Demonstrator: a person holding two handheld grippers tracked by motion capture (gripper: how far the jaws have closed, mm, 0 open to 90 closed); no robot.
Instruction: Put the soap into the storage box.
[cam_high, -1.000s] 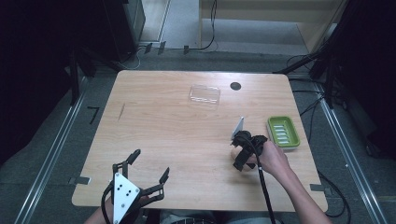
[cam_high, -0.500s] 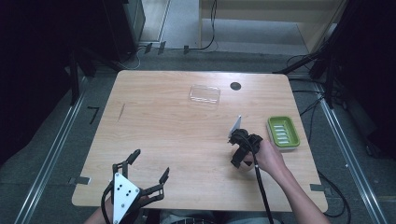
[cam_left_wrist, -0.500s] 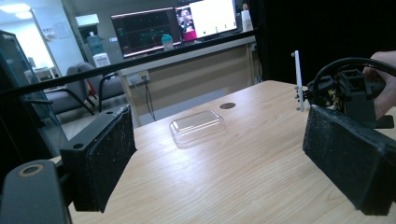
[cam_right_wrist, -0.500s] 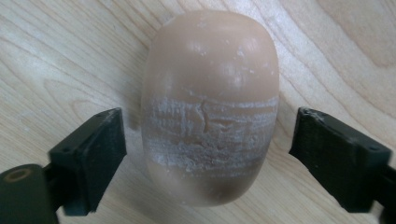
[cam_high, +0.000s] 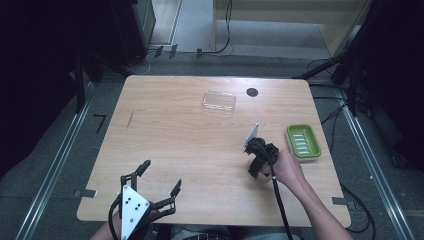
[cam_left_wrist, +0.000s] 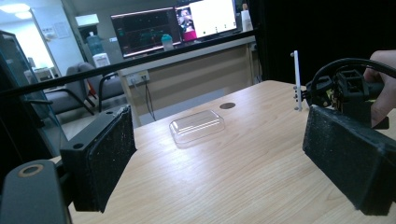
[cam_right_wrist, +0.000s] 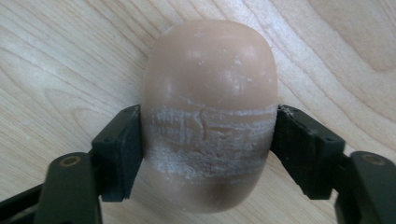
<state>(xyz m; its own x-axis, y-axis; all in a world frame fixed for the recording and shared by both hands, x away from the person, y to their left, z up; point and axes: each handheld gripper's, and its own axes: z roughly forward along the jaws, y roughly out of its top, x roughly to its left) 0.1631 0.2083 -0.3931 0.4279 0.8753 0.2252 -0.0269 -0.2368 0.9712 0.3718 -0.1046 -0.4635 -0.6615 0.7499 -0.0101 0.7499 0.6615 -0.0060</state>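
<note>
Right gripper view: downward-pointing right tongs (cam_right_wrist: 208, 154) just closed onto the soap bar (cam_right_wrist: 210, 84)

Dark room; grey floor (cam_high: 190, 30); metal rails (cam_high: 55, 165) beside wooden table (cam_high: 165, 145); monitors (cam_left_wrist: 177, 25), chairs (cam_left_wrist: 88, 88) behind.

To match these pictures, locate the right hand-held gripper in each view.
High view: the black right hand-held gripper sits right of centre, beside the green ribbed tray.
Left gripper view: at the right edge, right of the clear plastic lid.
Right gripper view: its jaws, having just been closing, rise from below and press a tan oval soap bar.
Shared landmark: the light wooden table.
</note>
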